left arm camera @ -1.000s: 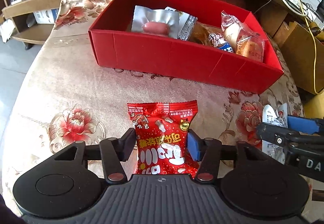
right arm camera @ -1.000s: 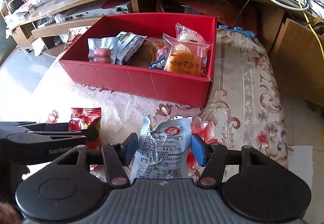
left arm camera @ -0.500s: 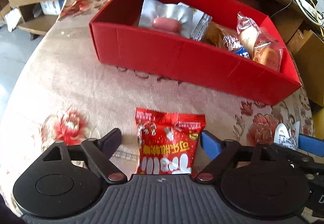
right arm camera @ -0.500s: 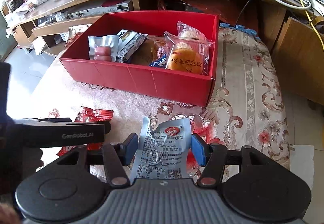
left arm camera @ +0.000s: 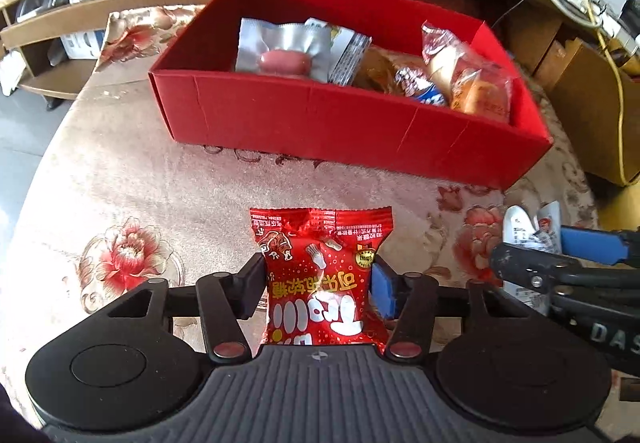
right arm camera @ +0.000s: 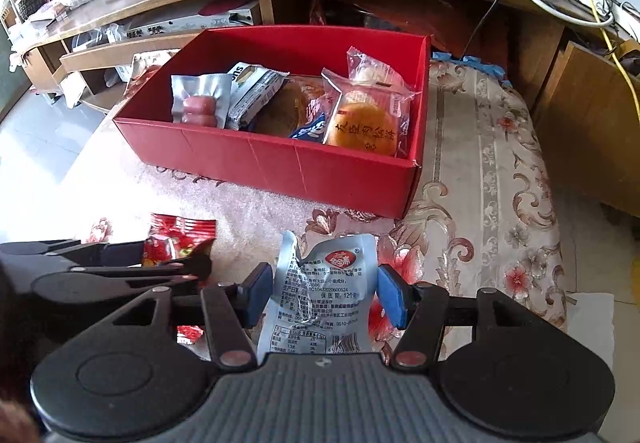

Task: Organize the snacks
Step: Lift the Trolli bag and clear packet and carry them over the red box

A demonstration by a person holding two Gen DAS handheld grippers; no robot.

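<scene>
left gripper (left arm camera: 318,285): jaws closing on red candy bag (left arm camera: 322,275) — pads meet its sides
right gripper (right arm camera: 324,293): clamped on blue-grey pouch (right arm camera: 320,299)
tip: lift both clear of red box (left arm camera: 340,123) wall — release inside

Red snack packet (left arm camera: 320,283) — pale packet (right arm camera: 320,295) — both upright.

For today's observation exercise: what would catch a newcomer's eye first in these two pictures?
The bright red box stands mid-table with wrapped snacks inside. Nearer, the left gripper is closing on a red candy packet, and the right gripper clamps a pale blue pouch above the flowered tablecloth.
</scene>
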